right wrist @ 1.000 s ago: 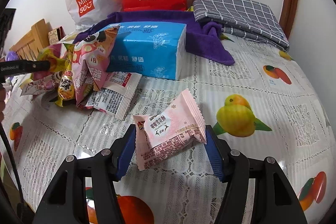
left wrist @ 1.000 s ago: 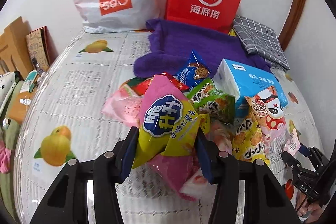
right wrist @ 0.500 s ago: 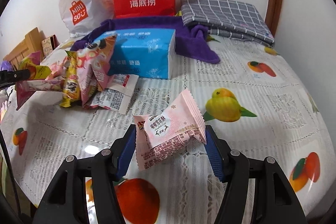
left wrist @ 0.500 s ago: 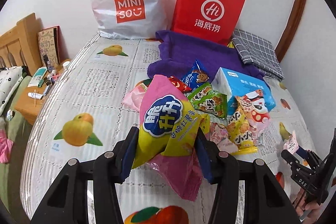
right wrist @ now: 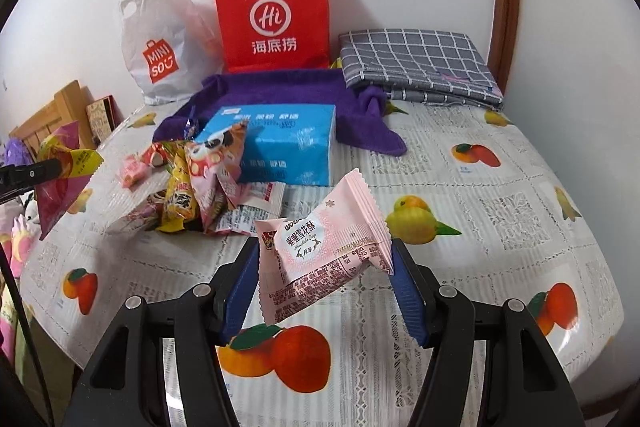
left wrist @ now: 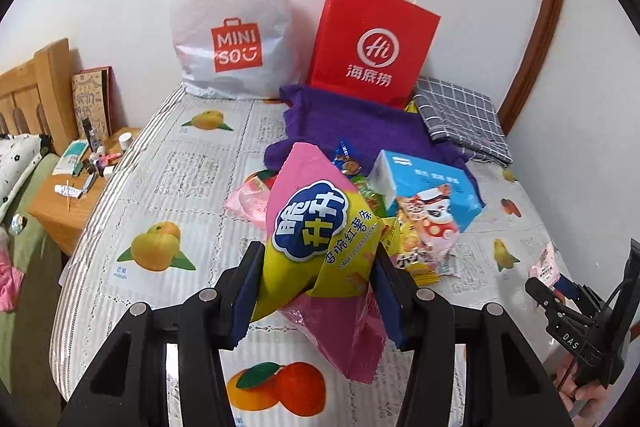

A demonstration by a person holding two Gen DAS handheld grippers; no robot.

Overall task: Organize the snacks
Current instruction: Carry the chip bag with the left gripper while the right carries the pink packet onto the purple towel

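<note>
My left gripper (left wrist: pixel 316 283) is shut on a pink and yellow sweet-potato snack bag (left wrist: pixel 316 227), held above the table. The same bag (right wrist: pixel 60 171) shows at the left edge of the right wrist view. My right gripper (right wrist: pixel 324 275) is shut on a pale pink snowflake-crisp packet (right wrist: pixel 320 247), also lifted off the cloth; that gripper (left wrist: pixel 560 291) appears low right in the left wrist view. A heap of snack packets (right wrist: pixel 200 183) lies by a blue tissue pack (right wrist: pixel 288 147). A red paper bag (right wrist: pixel 276 15) and a white plastic bag (right wrist: pixel 160 43) stand at the back.
The table wears a fruit-print cloth (right wrist: pixel 500 227). A purple towel (right wrist: pixel 280 87) and a folded grey checked cloth (right wrist: pixel 416 63) lie at the back. A wooden bedside stand (left wrist: pixel 76 195) with small items sits left of the table. A wall closes the right side.
Both grippers have risen and pulled back from the table with their packets still held. The snack heap, tissue pack and bags now look smaller and lower in both views.
</note>
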